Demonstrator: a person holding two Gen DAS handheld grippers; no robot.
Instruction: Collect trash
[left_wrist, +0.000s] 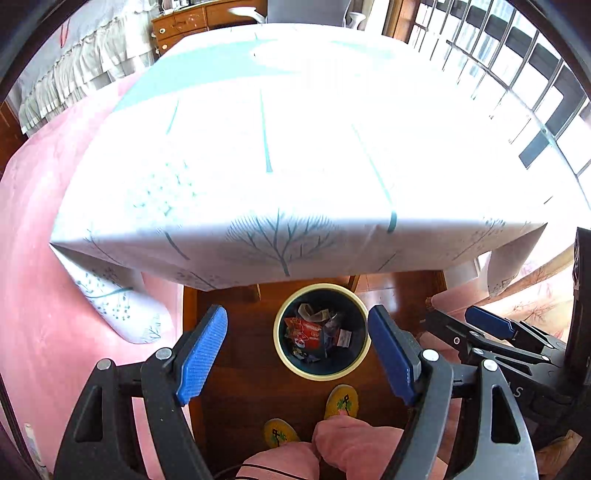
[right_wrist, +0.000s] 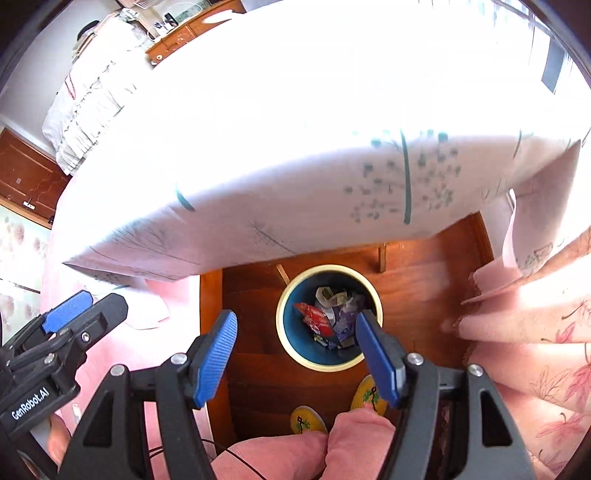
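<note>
Left hand-held gripper (left_wrist: 297, 352) spread, nothing between its pads; right hand-held gripper (right_wrist: 297, 358) likewise spread and empty. Below on the wooden floor (left_wrist: 236, 391), a cream-rimmed trash bin (left_wrist: 282, 356) holds wrappers (left_wrist: 308, 332): red packet, paper scraps. Beyond, the tablecloth-covered surface (left_wrist: 295, 147) shows no litter, though glare hides much. Collection looks largely done.

The bin (left_wrist: 321, 332) stands on the floor (left_wrist: 399, 295) before the table (left_wrist: 295, 147), wrappers (left_wrist: 310, 330) inside it.
</note>
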